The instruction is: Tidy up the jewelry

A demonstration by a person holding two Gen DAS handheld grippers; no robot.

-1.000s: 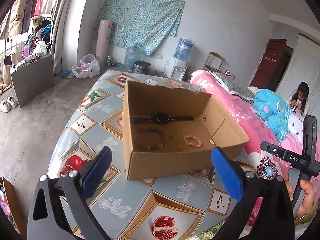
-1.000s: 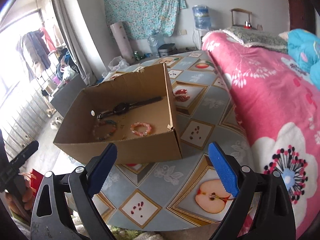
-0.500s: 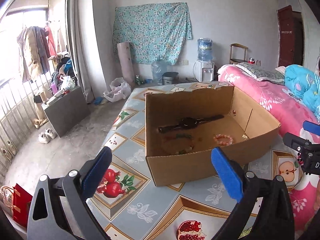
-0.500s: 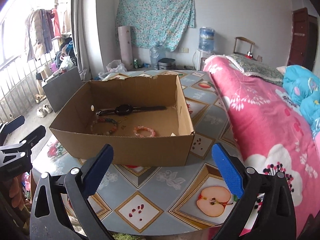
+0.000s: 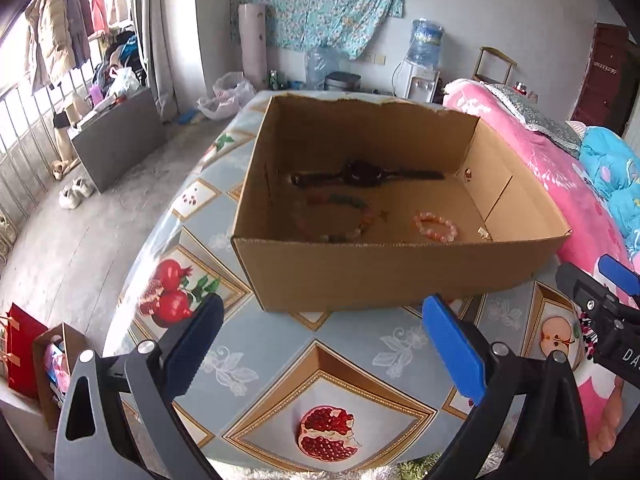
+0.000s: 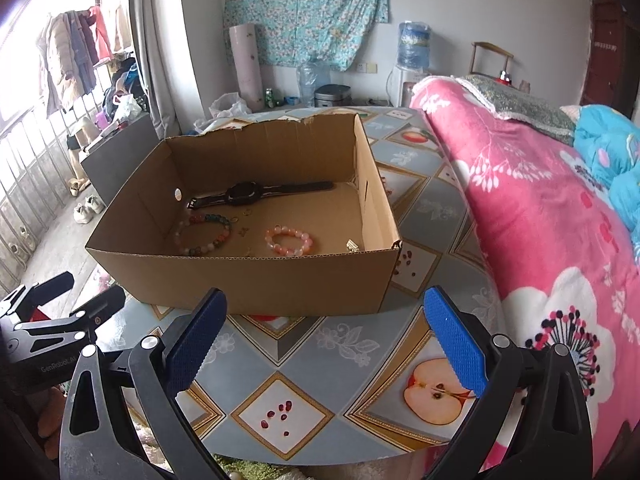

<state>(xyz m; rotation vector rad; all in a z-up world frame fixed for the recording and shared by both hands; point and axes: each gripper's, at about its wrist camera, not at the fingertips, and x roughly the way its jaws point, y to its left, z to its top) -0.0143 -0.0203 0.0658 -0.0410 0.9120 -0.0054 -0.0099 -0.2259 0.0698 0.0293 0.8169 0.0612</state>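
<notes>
Left gripper (image 5: 322, 338) and right gripper (image 6: 326, 330) are hovering wide apart, holding nothing, above the worktop (image 6: 352, 344). The cardboard box (image 6: 248, 284) is holding a watch (image 6: 244, 194), multicolored bracelet (image 6: 204, 234) and pink bracelet (image 6: 289, 241); its near wall is standing between. A pink bed (image 6: 532, 208) is lying rightward.

You face a grey wall (image 6: 460, 8) hung with floral cloth (image 6: 306, 10), daylit window (image 6: 24, 60) left, pink-quilted bed (image 6: 532, 184) right.

water dispenser (image 6: 414, 56) | floral wall cloth (image 6: 306, 10) | pink blanket (image 6: 532, 184) | shoes (image 5: 76, 198)
</notes>
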